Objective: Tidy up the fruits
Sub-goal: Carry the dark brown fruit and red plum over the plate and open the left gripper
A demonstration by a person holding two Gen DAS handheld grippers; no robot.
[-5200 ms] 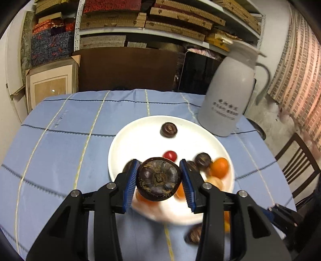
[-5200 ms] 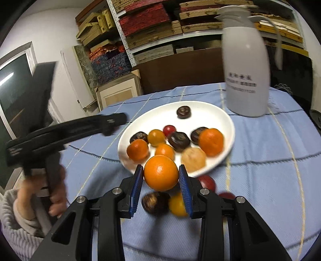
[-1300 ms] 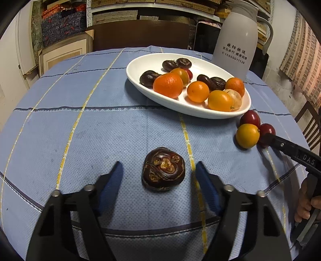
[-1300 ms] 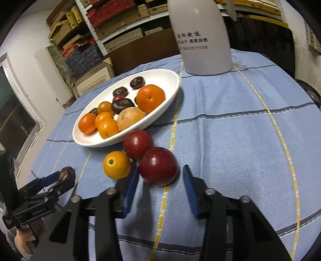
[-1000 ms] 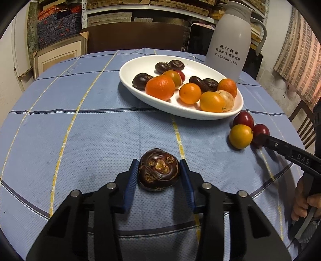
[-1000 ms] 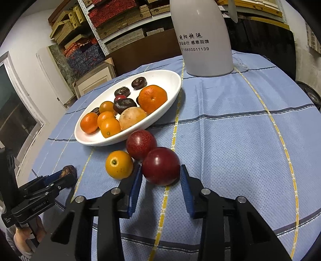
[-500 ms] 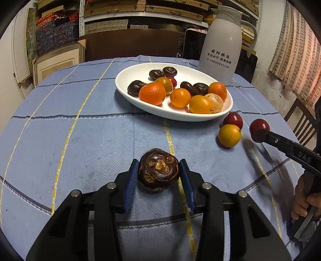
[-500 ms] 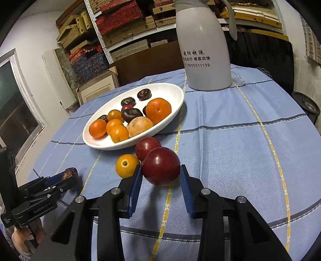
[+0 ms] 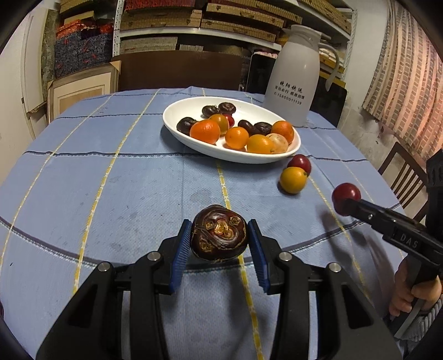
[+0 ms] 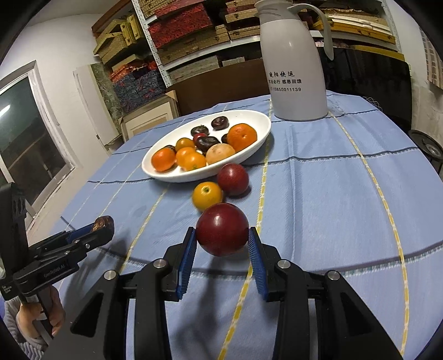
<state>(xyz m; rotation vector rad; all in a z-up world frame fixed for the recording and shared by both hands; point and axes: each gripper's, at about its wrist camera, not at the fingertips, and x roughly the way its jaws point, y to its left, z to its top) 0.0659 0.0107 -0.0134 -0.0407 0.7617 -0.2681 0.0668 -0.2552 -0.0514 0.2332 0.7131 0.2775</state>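
Observation:
My left gripper (image 9: 220, 243) is shut on a dark brown wrinkled fruit (image 9: 218, 235) and holds it above the blue tablecloth, short of the white oval plate (image 9: 177, 109). The plate holds several oranges and dark fruits. My right gripper (image 10: 221, 243) is shut on a dark red plum (image 10: 222, 228), lifted off the cloth; it also shows in the left wrist view (image 9: 346, 200). A small orange (image 10: 207, 195) and a second red plum (image 10: 232, 179) lie on the cloth by the plate's near rim (image 10: 193, 175).
A tall white thermos jug (image 10: 295, 63) stands behind the plate. A wooden chair (image 9: 404, 177) stands at the table's right edge. Shelves of boxes (image 9: 193, 22) line the back wall. A window (image 10: 25, 138) is at the left.
Both grippers closed on their fruits about a second ago and have since lifted them off the cloth and drawn back from the plate.

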